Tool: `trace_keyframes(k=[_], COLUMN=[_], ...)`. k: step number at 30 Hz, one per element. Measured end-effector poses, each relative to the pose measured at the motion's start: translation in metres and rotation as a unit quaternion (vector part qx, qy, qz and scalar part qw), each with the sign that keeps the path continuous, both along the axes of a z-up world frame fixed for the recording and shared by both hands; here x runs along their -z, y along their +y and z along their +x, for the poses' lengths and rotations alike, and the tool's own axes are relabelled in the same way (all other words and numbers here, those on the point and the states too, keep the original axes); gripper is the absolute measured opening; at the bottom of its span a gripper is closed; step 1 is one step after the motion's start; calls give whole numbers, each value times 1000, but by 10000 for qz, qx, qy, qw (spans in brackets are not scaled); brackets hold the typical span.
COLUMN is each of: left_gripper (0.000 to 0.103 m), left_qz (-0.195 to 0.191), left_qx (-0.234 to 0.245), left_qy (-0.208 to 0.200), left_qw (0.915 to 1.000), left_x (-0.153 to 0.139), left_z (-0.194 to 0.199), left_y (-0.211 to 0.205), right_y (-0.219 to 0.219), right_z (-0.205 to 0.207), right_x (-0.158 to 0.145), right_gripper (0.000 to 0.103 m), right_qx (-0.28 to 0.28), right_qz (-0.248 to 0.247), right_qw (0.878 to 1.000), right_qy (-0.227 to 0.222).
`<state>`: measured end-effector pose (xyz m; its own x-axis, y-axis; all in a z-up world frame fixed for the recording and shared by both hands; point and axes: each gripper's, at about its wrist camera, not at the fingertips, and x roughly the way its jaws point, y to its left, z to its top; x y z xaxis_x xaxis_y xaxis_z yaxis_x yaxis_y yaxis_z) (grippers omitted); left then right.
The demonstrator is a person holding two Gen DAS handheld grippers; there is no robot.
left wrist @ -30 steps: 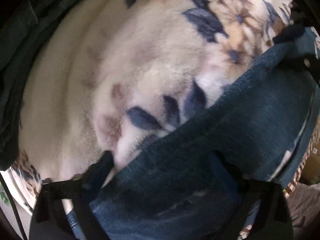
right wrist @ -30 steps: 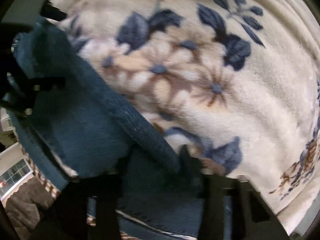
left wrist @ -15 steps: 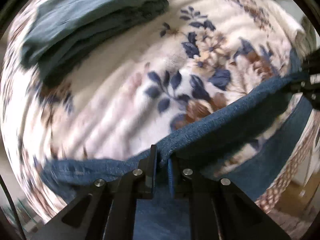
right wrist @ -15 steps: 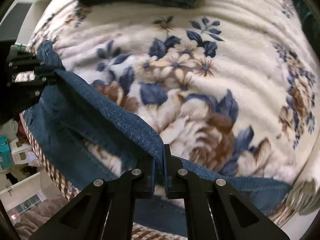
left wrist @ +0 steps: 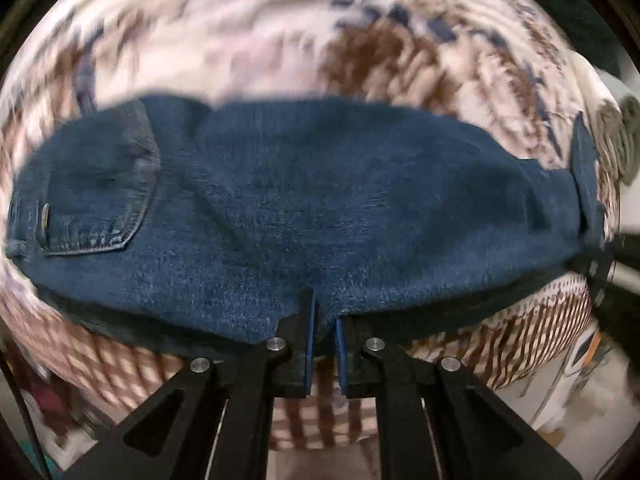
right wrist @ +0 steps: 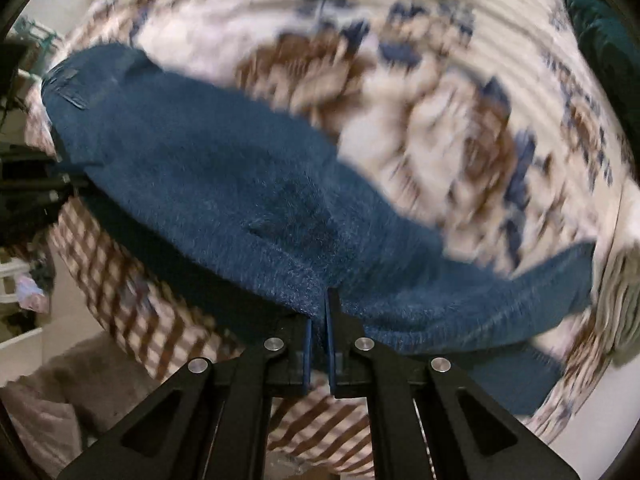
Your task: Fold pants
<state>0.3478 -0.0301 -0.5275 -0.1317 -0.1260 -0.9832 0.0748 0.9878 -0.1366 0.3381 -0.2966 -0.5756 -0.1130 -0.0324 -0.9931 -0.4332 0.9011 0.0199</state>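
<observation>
Hanging between two pinched points, the dark blue denim pants [left wrist: 304, 200] are held up over a cream blanket [left wrist: 248, 28] printed with brown and navy flowers. Just ahead of the left gripper [left wrist: 323, 320] the fabric's near edge is clamped between closed black fingers [left wrist: 298, 344]; a back pocket [left wrist: 100, 200] is seen far to the left of them. The right gripper [right wrist: 319, 320] is likewise closed on the near edge, with the cloth spreading away to both sides of its fingers. A second ago the pants lay bunched close against both pairs of fingers, which were still apart; since then both have been shut on the denim and the garment has been lifted clear, so more blanket and a checked cover [right wrist: 132, 280] below the edge are now visible. The background is smeared by motion. Judged from this, the pants are being carried over for a fold.
</observation>
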Motion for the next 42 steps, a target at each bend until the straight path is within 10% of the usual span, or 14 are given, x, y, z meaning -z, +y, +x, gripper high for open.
trace_keyframes(k=[6, 8, 10, 11, 15, 24, 31, 36, 38, 40, 42], left_gripper=[8, 11, 20, 24, 90, 93, 93, 93, 93, 93, 93], left_qz=[133, 126, 185, 251, 453, 1131, 1532, 1653, 1713, 1654, 1604], left_qx=[20, -60, -56, -65, -55, -10, -367, -466, -441, -460, -454], left_qy=[45, 6, -72, -171, -529, -1080, -1166, -1070, -1055, -1075, -1081], left_qw=[9999, 9999, 9998, 9995, 9976, 9877, 9806, 9793, 9786, 9793, 9801], left_x=[39, 30, 17, 9, -19, -37, -11, 13, 14, 9, 4], left_z=[0, 0, -3, -5, -14, 0, 43, 58, 58, 56, 52], left_y=[-1, 0, 2, 3, 2, -20, -40, -58, -64, -68, -72], right_y=[7, 4, -3, -7, -26, -91, -216, -275, -283, -289, -301], right_z=[-31, -32, -33, -34, -39, -33, 29, 100, 113, 108, 88], right_x=[54, 63, 60, 54, 22, -9, 0, 50, 69, 59, 31], right_gripper=[12, 29, 87, 93, 93, 93, 93, 92, 66, 11, 6], right_qx=[136, 331, 667, 851, 1372, 2723, 4358, 4854, 4682, 4720, 4959], right_qz=[-530, -606, -534, -440, -488, -560, -782, -1133, -1313, -1325, -948], right_qw=[9985, 9972, 9953, 9944, 9892, 9601, 8951, 8662, 8737, 8709, 8603], right_qy=[92, 294, 457, 446, 145, -311, -529, -351, -142, -335, -706])
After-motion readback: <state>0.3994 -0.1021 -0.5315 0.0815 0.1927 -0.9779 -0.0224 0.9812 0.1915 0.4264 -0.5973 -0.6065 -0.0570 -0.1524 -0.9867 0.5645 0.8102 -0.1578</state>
